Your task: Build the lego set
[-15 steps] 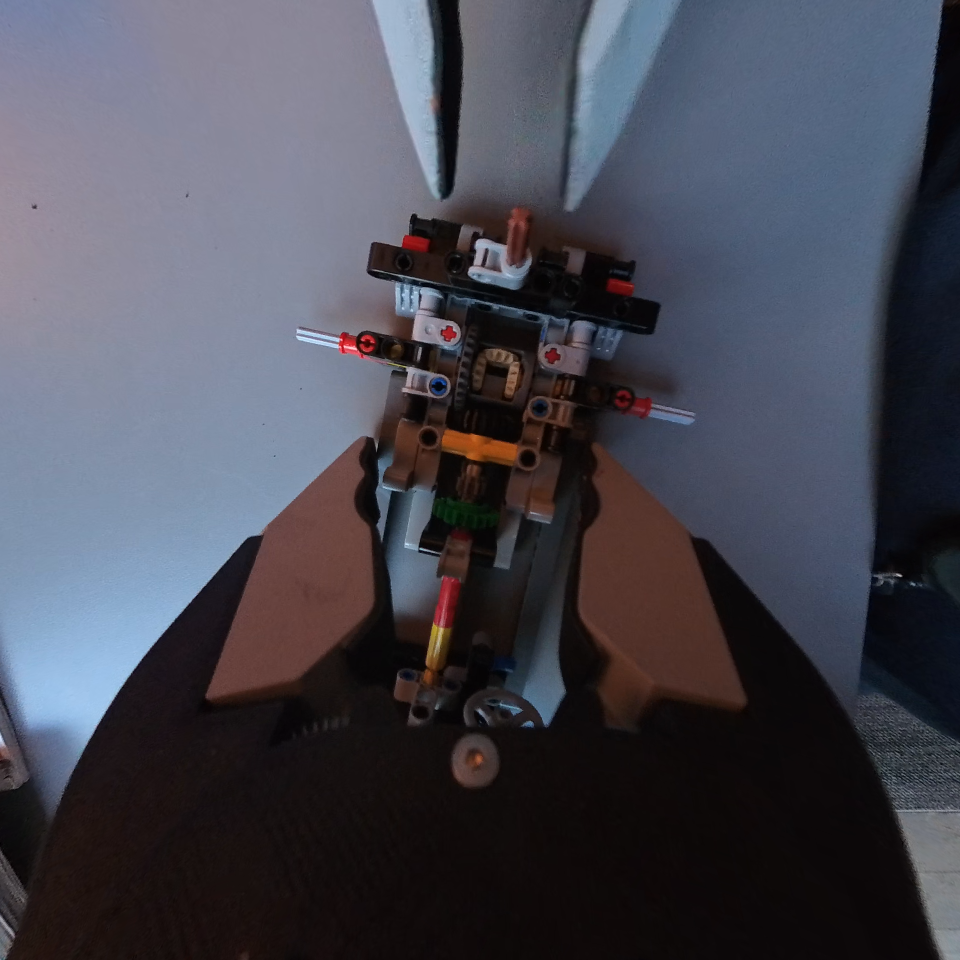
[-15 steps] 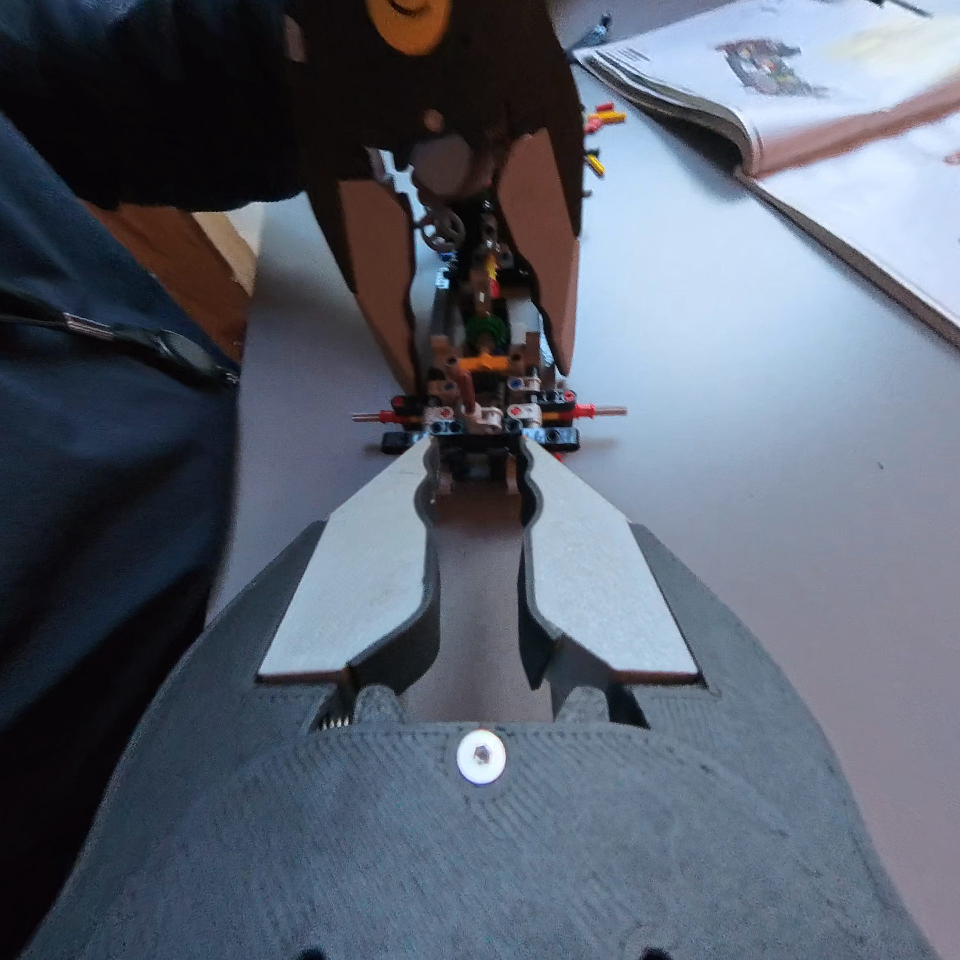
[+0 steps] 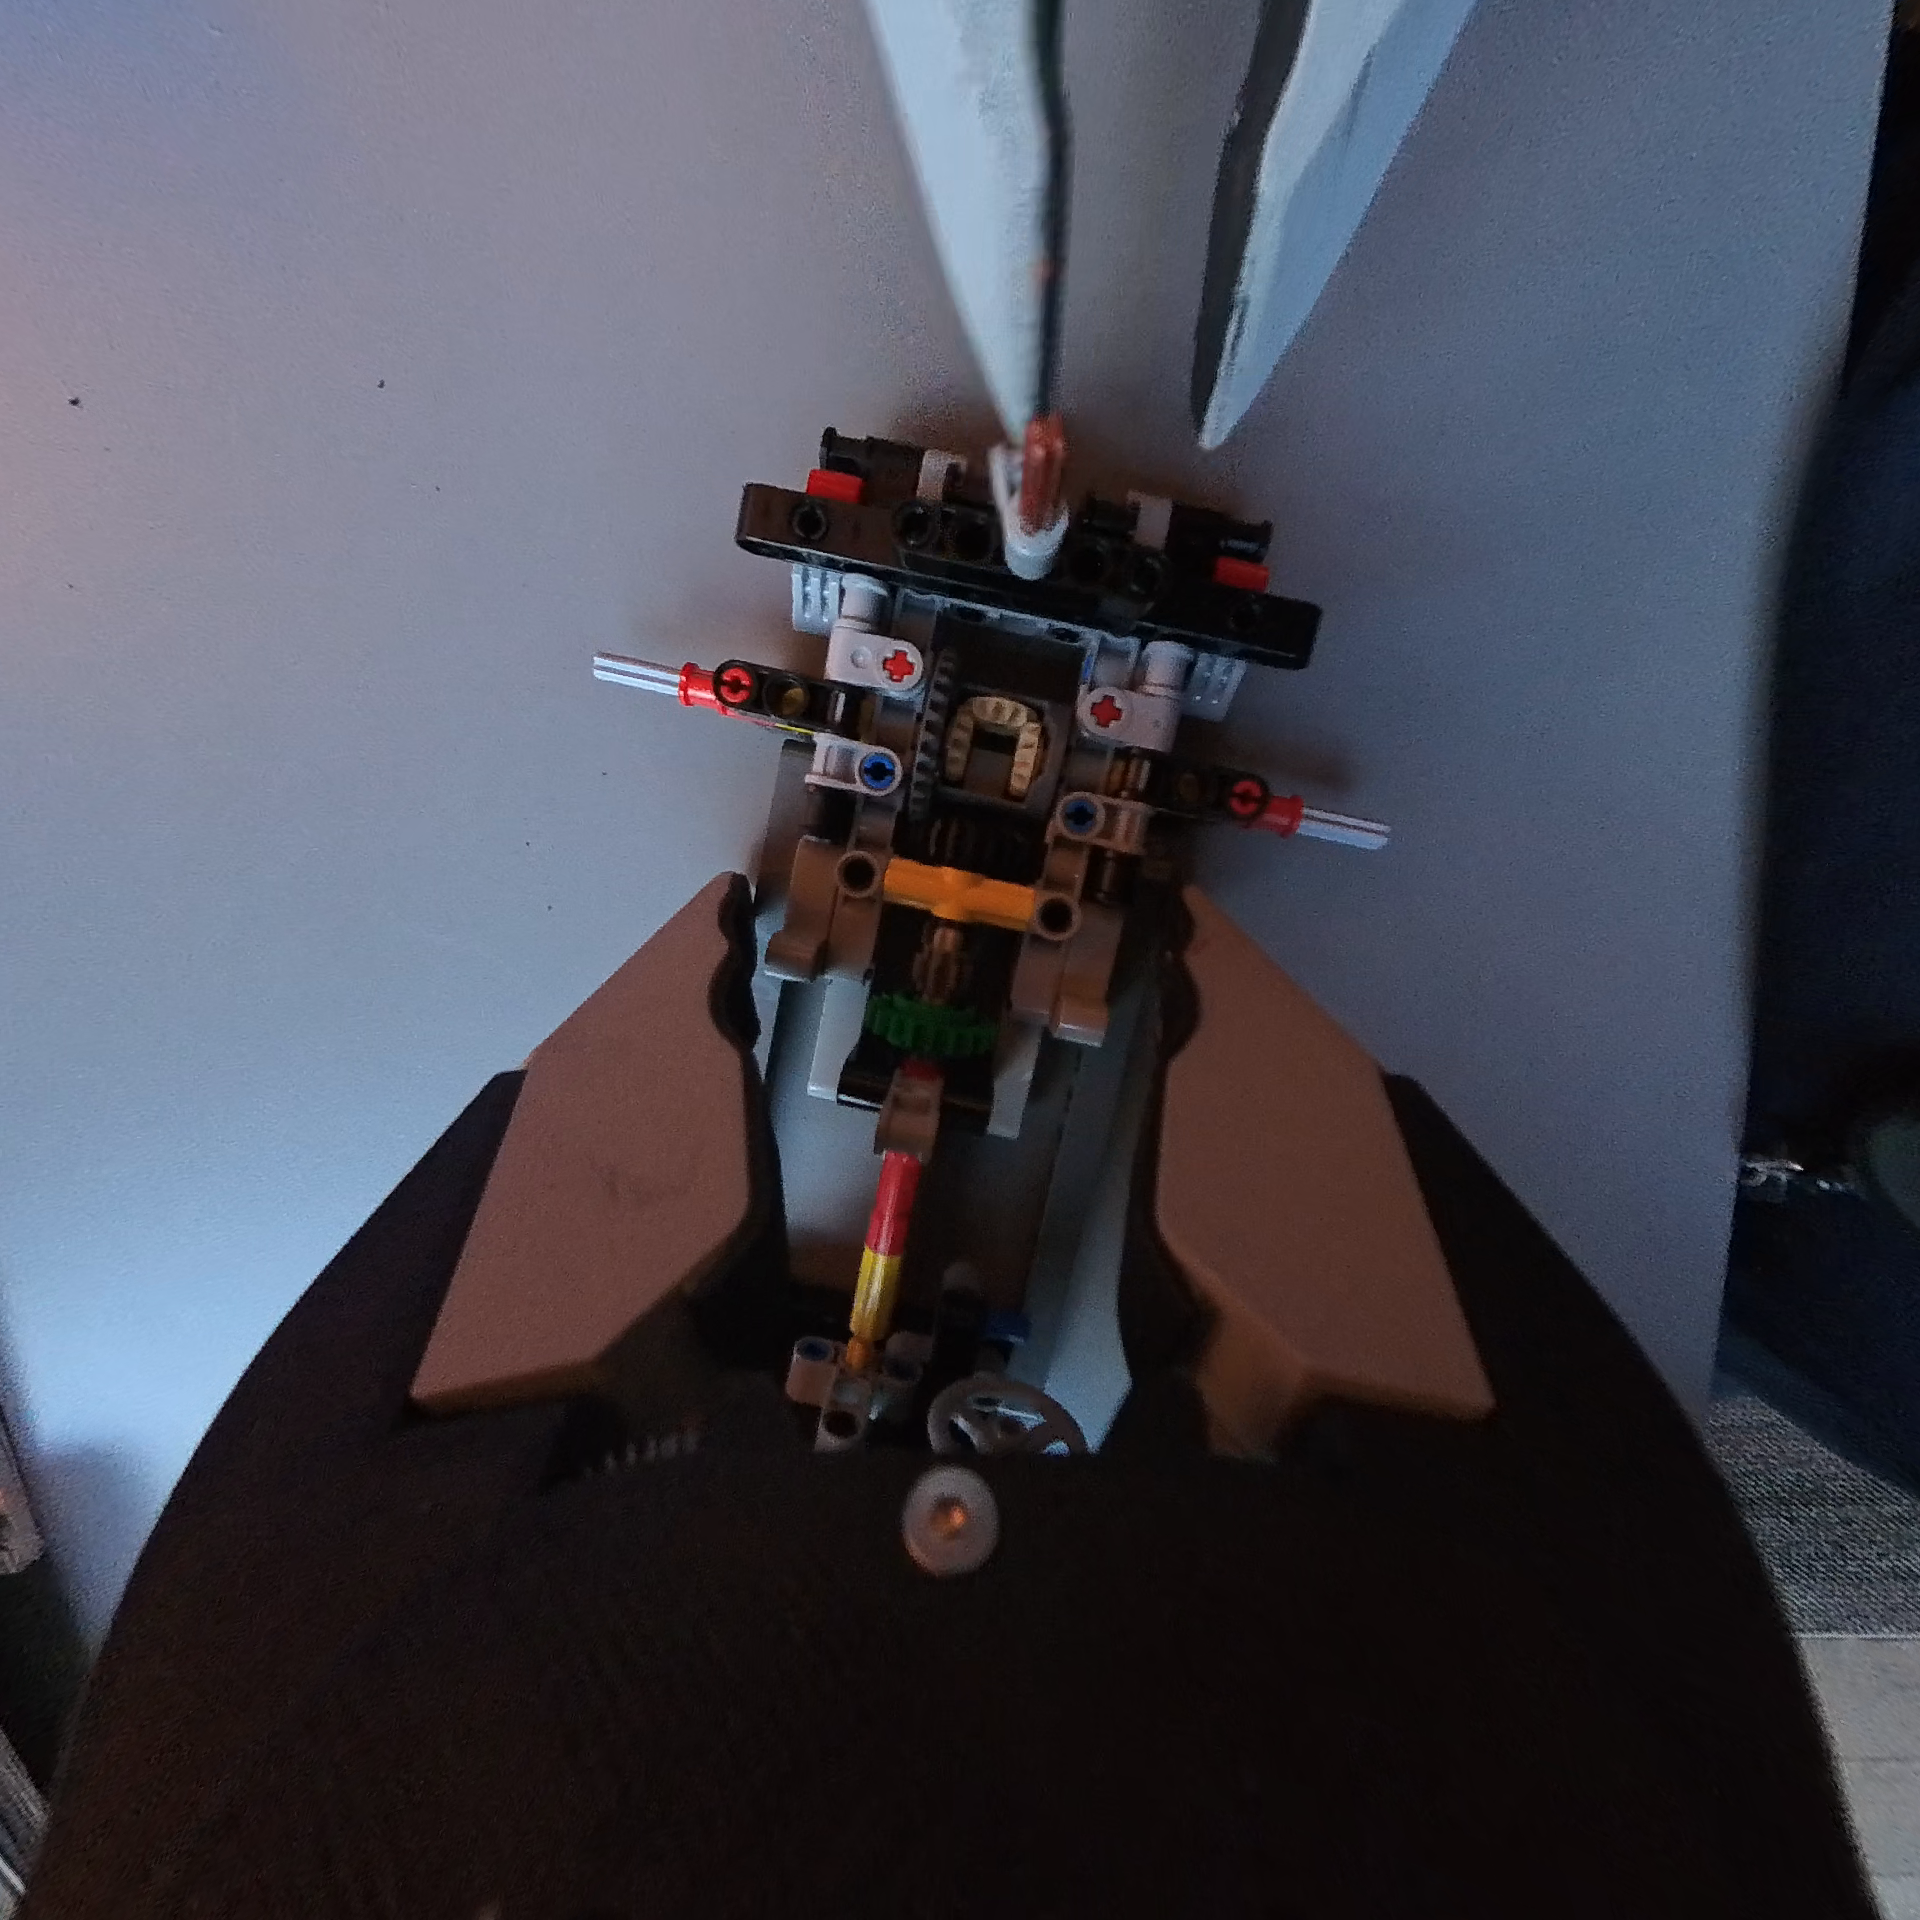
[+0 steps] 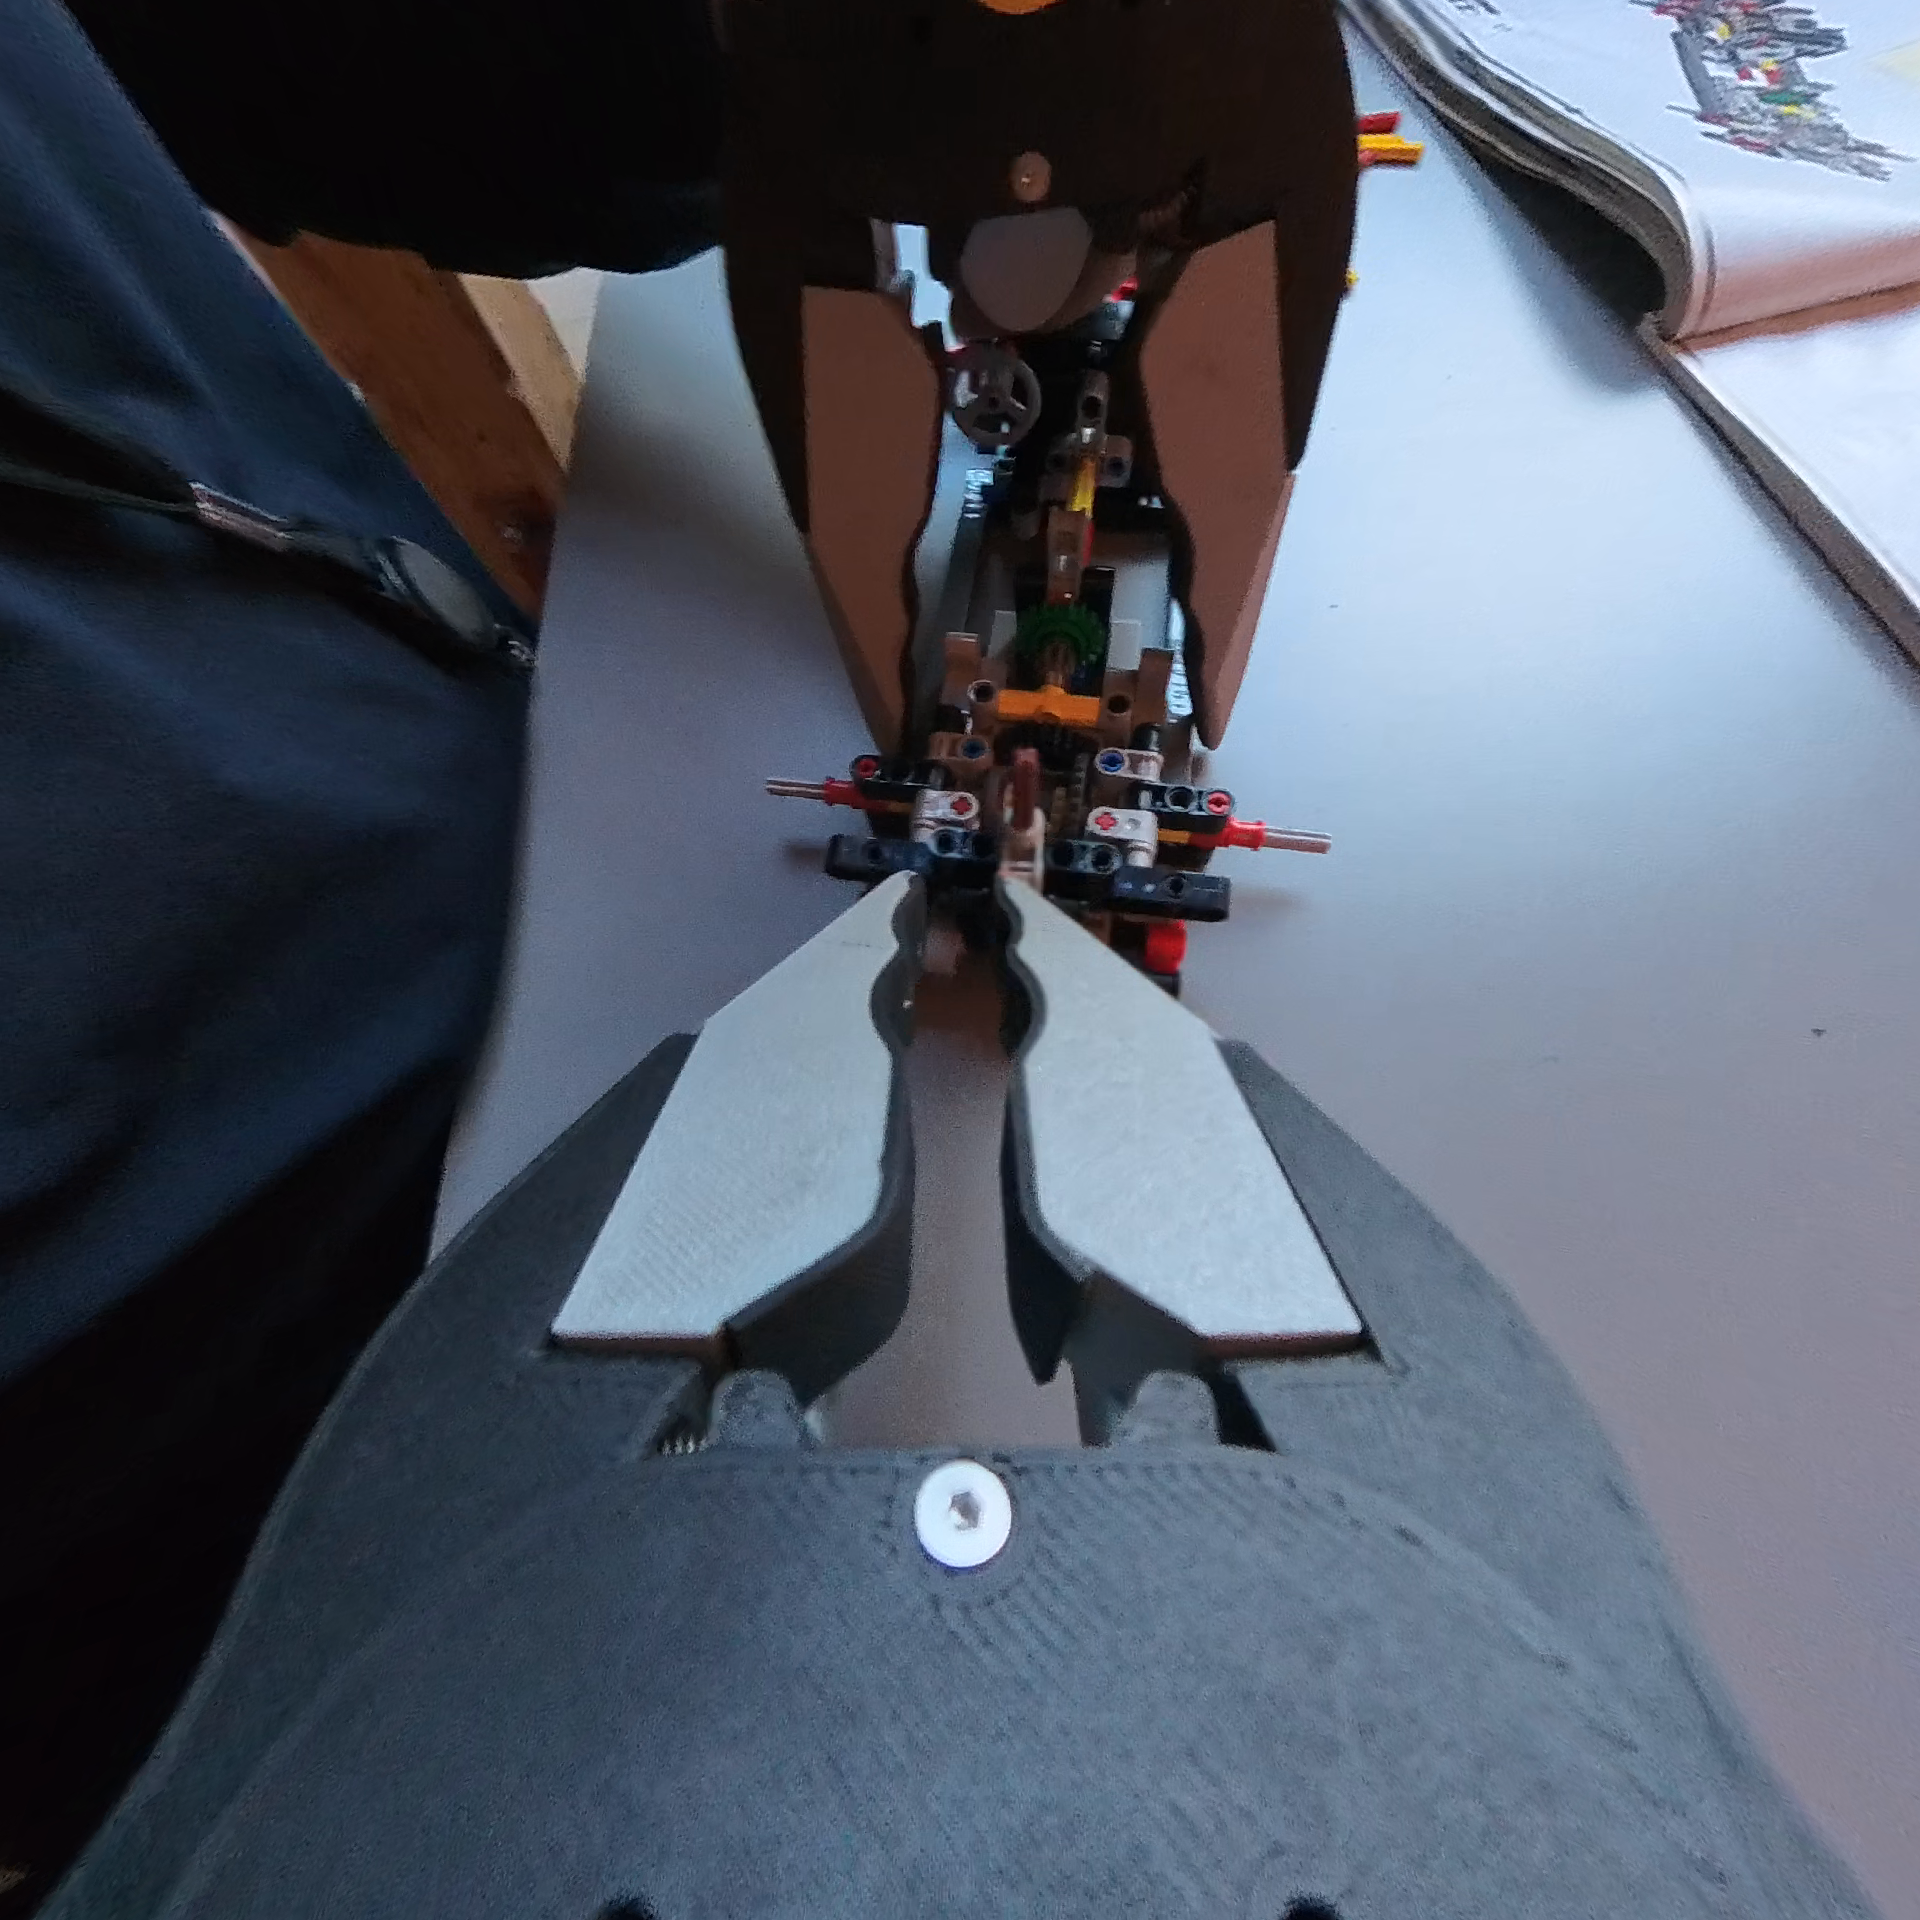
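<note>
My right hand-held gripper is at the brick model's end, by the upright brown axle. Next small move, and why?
Probably nudge the right hand-held gripper sideways until the brown axle sits between its fingers. One fingertip touches the axle now, while the other stands clear of it. The left hand-held gripper has the brick model between its fingers.

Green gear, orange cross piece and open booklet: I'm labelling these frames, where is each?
green gear (image 3: 928, 1023): left wrist view, on its toothed rim.
orange cross piece (image 3: 961, 896): left wrist view, on its middle.
open booklet (image 4: 1766, 177): right wrist view, on the left page.
</note>
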`<state>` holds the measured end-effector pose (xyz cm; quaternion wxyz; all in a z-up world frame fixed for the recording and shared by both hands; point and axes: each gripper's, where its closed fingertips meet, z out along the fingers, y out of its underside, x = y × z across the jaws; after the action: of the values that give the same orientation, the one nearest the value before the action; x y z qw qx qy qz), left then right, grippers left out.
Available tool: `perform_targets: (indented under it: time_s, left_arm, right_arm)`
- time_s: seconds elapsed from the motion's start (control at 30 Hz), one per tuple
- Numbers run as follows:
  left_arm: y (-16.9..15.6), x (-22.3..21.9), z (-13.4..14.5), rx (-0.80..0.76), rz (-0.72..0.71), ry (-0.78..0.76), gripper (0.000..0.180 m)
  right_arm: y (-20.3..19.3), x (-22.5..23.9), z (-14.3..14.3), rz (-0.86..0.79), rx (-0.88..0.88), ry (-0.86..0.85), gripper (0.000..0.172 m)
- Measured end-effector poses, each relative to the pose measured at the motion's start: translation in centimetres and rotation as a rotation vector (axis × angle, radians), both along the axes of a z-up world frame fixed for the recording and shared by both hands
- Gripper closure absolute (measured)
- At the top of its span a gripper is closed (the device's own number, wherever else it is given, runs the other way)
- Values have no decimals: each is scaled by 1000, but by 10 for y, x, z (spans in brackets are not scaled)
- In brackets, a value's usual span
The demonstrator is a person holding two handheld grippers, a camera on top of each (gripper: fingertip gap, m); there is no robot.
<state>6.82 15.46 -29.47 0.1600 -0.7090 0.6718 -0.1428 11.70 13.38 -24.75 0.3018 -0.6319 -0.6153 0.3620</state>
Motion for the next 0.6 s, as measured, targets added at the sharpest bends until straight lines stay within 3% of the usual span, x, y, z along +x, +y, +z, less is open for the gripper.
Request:
perform_targets:
  time_s: [0.43,0.6]
  left_arm:
    - [3,2,-1,2,-7,1,104]
    - [3,-7,-1,-9,-82,16,104]
  right_arm:
    - [16,5,-3,-70,31,0,153]
    - [35,23,-3,-135,-24,68,152]
